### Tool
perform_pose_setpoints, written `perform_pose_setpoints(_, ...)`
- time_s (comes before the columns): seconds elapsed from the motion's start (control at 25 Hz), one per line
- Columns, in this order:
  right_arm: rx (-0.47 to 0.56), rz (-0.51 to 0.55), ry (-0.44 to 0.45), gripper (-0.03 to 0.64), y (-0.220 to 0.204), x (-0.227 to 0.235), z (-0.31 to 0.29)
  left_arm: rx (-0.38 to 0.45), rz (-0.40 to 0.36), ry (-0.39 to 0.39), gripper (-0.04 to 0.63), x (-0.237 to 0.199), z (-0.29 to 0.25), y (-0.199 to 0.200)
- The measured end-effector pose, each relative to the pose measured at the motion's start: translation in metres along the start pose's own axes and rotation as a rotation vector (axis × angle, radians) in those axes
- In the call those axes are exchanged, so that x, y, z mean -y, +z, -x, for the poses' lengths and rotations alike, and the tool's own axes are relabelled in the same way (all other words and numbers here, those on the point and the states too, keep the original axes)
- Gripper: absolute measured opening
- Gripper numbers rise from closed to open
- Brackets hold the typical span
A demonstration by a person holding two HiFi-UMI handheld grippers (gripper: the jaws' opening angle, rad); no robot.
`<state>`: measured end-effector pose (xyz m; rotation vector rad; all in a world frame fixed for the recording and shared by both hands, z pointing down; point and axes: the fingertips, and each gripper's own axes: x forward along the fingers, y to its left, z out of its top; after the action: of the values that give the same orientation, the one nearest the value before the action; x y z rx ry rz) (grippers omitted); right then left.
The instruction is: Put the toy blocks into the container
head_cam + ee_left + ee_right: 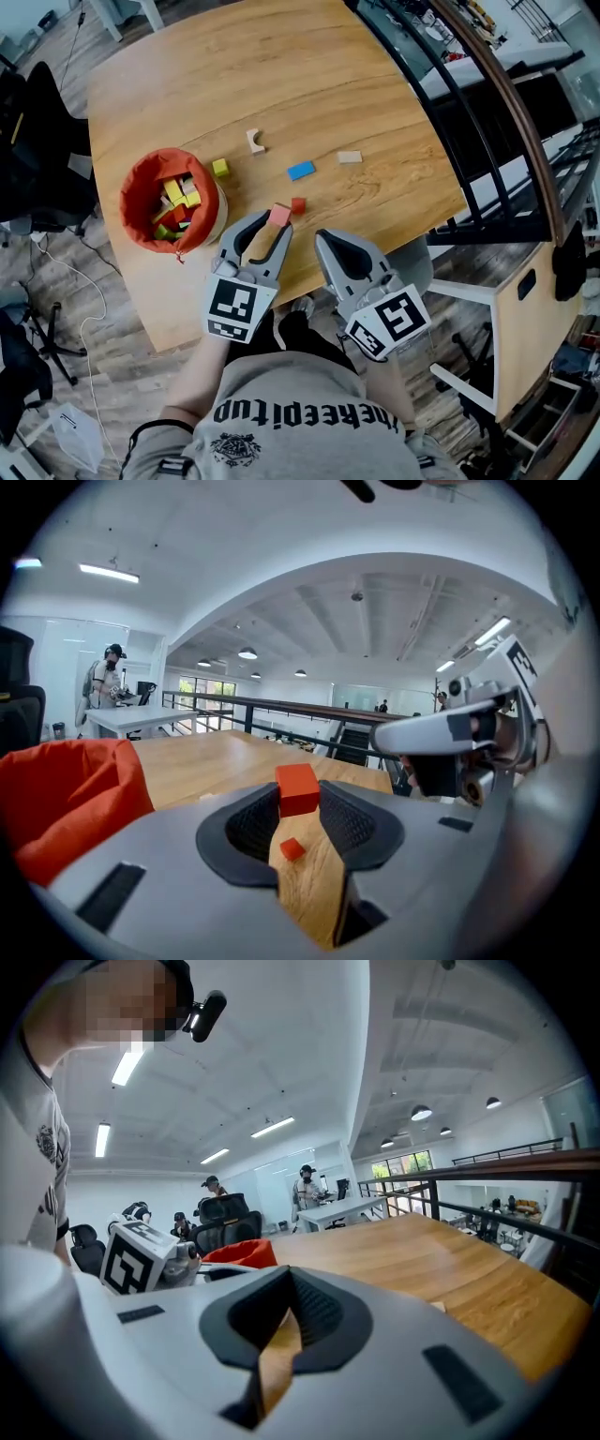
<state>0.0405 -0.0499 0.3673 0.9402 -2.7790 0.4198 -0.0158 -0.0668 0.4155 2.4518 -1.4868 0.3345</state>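
The orange-red, square-edged toy block [298, 788] is pinched at the tips of our left gripper [266, 231], held above the wooden table [281, 84]. We judge it light, rigid and smooth, best gripped across flat opposite faces. The orange fabric container [133, 192] sits near, to its left. Our right gripper [330, 242] is clenched, empty.
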Motion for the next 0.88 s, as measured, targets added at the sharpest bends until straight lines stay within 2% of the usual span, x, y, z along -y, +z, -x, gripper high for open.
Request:
perform_pose_setpoints(0.36, 0.025, 0.04, 0.094, 0.011, 0.01, -0.024, -0.009, 0.068, -0.012, 0.067, 0.143, -0.003, 0.036, 0.023)
perform_pose_setpoints(0.88, 0.041, 0.101, 0.271, 0.011, 0.02, -0.074, -0.036, 0.151, -0.004, 0.227, 0.143, -0.028, 0.097, 0.039)
